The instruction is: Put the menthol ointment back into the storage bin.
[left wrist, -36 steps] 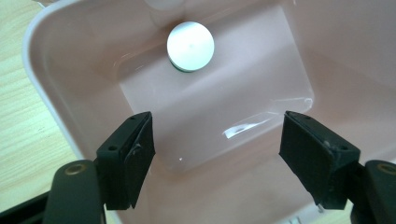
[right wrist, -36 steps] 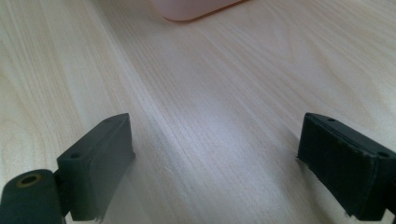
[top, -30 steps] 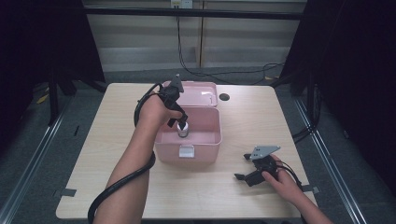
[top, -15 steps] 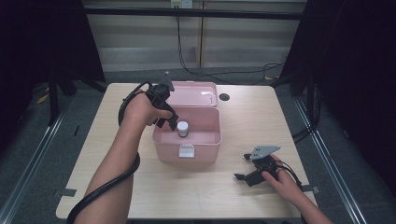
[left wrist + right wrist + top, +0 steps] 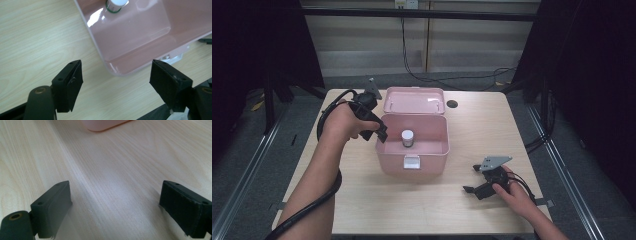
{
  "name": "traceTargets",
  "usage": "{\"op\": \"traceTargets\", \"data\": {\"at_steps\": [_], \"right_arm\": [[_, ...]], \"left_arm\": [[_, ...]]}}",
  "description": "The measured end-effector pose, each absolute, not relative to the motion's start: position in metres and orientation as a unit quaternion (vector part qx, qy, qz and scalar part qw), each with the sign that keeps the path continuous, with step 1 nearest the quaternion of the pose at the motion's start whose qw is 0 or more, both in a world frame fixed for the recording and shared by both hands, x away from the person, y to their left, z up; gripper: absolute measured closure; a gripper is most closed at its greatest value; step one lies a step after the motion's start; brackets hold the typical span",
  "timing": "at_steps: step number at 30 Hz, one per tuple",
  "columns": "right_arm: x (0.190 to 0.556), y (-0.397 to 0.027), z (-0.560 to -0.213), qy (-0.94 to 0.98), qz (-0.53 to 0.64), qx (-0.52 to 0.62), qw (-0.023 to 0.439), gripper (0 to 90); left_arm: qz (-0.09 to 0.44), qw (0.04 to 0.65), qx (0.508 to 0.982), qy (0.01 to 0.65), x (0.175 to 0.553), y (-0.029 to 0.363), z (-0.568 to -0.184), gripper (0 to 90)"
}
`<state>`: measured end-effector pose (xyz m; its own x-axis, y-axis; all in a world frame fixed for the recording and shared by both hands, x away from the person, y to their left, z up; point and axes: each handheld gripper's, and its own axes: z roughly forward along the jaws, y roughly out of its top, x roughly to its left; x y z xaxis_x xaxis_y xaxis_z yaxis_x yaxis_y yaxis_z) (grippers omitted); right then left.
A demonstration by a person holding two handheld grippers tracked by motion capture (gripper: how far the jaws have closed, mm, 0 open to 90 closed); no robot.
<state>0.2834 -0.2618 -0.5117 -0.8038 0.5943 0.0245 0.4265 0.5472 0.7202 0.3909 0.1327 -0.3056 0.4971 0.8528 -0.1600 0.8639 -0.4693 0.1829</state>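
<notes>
Where left gripper hovers open, bottle beyond its jaws.

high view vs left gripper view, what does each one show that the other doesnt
The high view takes in the box's open lid, the right gripper resting on the table near its right front corner, the person's forearms, and the floor around the table. The left gripper view gives a close look between the left gripper and its open, empty jaws, over the tabletop beside the box's corner. Both show the pink box, the white-capped bottle standing inside it, and the wooden table.
</notes>
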Motion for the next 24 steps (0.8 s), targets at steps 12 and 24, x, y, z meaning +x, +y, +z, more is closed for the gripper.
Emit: {"op": "traceTargets", "data": {"at_steps": [12, 24], "right_arm": [[0.283, -0.262, -0.512, 0.872, 0.375, 0.292, 0.112, 9.7], [0.283, -0.262, -0.512, 0.872, 0.376, 0.293, 0.112, 9.7]], "left_arm": [[-0.019, 0.128, 0.859, 0.495, 0.375, 0.151, -0.316, 26.1], [-0.019, 0.135, 0.866, 0.481, 0.354, 0.165, -0.348, 25.9]]}}
